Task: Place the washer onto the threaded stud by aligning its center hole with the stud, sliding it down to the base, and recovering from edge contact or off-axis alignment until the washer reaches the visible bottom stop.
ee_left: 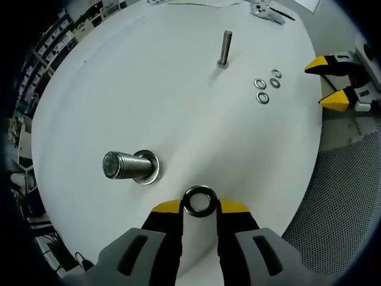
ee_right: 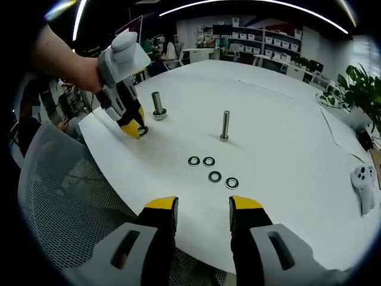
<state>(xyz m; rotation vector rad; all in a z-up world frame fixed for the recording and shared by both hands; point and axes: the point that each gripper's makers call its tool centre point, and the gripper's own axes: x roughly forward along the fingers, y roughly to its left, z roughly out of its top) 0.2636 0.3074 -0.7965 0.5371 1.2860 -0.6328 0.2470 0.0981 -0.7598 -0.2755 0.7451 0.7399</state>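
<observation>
Washer [ee_left: 199, 201] sits pinched between the yellow tips of the left hand-held gripper [ee_left: 199, 208], its centre hole open to the left gripper view. It hangs just beside the thick threaded stud [ee_left: 122, 165], on the side of the stud nearer the bench edge, and it does not touch the stud. The stud stands upright on the white bench [ee_left: 178, 107] with a washer already lying flat round its base [ee_left: 149, 168].

In the right gripper view the left hand-held gripper [ee_right: 138, 128] reaches in, held by a person's hand [ee_right: 83, 74], its tips low over the bench close to the thick stud [ee_right: 158, 105]. Beyond the thick stud stands a thinner stud [ee_right: 225, 126], also upright. Four loose washers [ee_right: 212, 168] lie flat on the bench between the thin stud and the right hand-held gripper [ee_right: 203, 210]. The right hand-held gripper has its jaws spread apart with nothing between them, and it hovers over the bench edge well apart from the thick stud. A white controller [ee_right: 364, 186] lies far from the thick stud, near the opposite rim of the bench.
</observation>
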